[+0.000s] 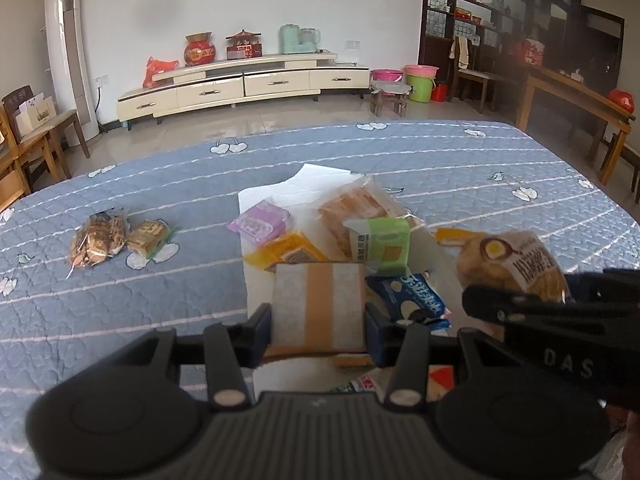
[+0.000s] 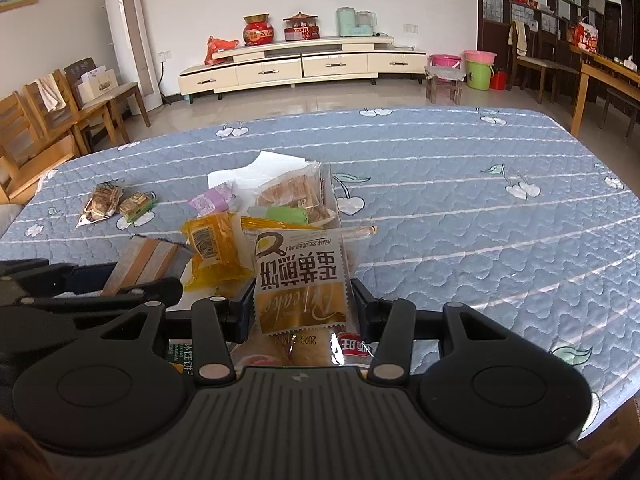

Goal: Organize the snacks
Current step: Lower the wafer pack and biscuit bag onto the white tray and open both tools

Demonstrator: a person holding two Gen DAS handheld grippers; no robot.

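My left gripper (image 1: 319, 330) is shut on a flat packet with white and brown stripes (image 1: 320, 304), held just above the snack pile. My right gripper (image 2: 302, 312) is shut on a gold-and-white egg pancake packet (image 2: 300, 280), close beside the left gripper (image 2: 92, 292). In the left wrist view the right gripper (image 1: 520, 312) comes in from the right with that packet (image 1: 516, 260). On the white sheet (image 1: 316, 184) under them lie a purple packet (image 1: 262, 222), a yellow packet (image 1: 288, 254), a green packet (image 1: 382, 244), a blue packet (image 1: 412, 296) and a clear bag of pastries (image 1: 352, 208).
Two brown snack packs (image 1: 98, 240) (image 1: 148, 236) lie apart at the left on the blue quilted table cover (image 1: 500, 184). Wooden chairs (image 2: 60, 112) stand past the table's left edge and a wooden table (image 1: 576, 96) past its far right corner.
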